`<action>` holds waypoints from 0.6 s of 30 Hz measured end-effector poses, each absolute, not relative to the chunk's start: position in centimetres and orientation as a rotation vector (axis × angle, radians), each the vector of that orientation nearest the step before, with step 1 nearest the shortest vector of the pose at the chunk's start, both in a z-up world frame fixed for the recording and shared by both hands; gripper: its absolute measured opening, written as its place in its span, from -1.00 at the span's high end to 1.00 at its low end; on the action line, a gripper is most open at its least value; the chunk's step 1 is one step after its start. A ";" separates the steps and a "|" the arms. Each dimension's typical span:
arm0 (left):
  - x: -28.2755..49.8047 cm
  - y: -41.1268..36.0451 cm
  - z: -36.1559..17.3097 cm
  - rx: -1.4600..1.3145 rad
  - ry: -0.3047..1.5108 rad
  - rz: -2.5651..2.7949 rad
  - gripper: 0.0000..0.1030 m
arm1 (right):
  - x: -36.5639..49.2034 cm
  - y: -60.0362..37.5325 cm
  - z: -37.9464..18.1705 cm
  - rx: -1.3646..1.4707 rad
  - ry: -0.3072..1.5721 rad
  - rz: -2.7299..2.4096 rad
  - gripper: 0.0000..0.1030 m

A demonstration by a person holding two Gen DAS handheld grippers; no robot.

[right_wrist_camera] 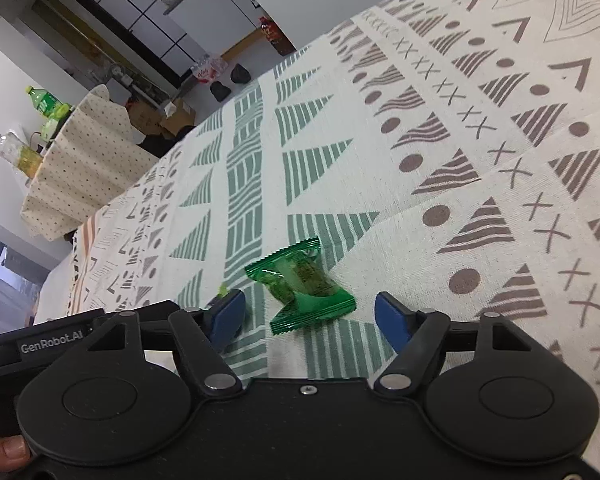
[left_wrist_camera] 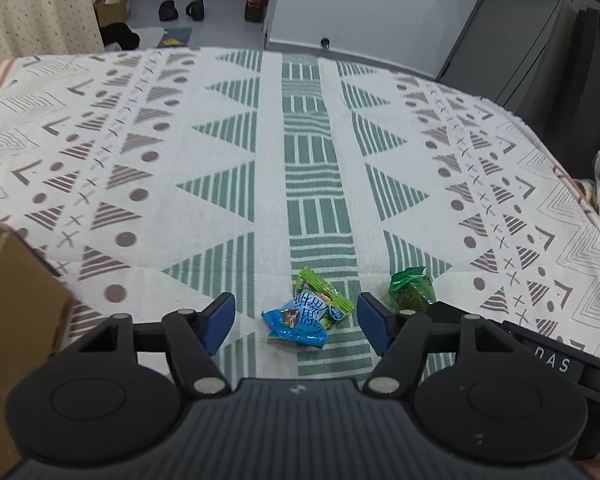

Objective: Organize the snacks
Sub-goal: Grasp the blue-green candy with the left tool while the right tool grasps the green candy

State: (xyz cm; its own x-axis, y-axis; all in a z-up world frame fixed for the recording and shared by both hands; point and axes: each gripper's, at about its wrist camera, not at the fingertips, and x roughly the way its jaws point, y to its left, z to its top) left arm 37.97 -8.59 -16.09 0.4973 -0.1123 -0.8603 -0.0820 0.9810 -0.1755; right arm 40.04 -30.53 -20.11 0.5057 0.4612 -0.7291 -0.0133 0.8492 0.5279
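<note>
The left gripper (left_wrist_camera: 296,318) is hanging wide open around the blue snack packet (left_wrist_camera: 300,318), so it should drop squarely before pinching. The right gripper (right_wrist_camera: 310,314), equally spread, is framing the green candy wrapper (right_wrist_camera: 302,286); closing across its padded middle looks safest.

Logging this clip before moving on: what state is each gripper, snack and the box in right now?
Left gripper: open, blue packet between its fingers, not gripped.
Right gripper: open, green packet between its fingers, not gripped.
Blue packet: sealed, lying on the cloth.
Green packet: sealed, lying on the cloth.
Box: open-topped, at the left edge.
</note>
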 end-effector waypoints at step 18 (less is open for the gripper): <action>39.9 -10.3 -20.3 -0.164 1.137 -0.033 0.28 | 41.6 -29.6 -21.7 0.461 0.991 0.340 -0.07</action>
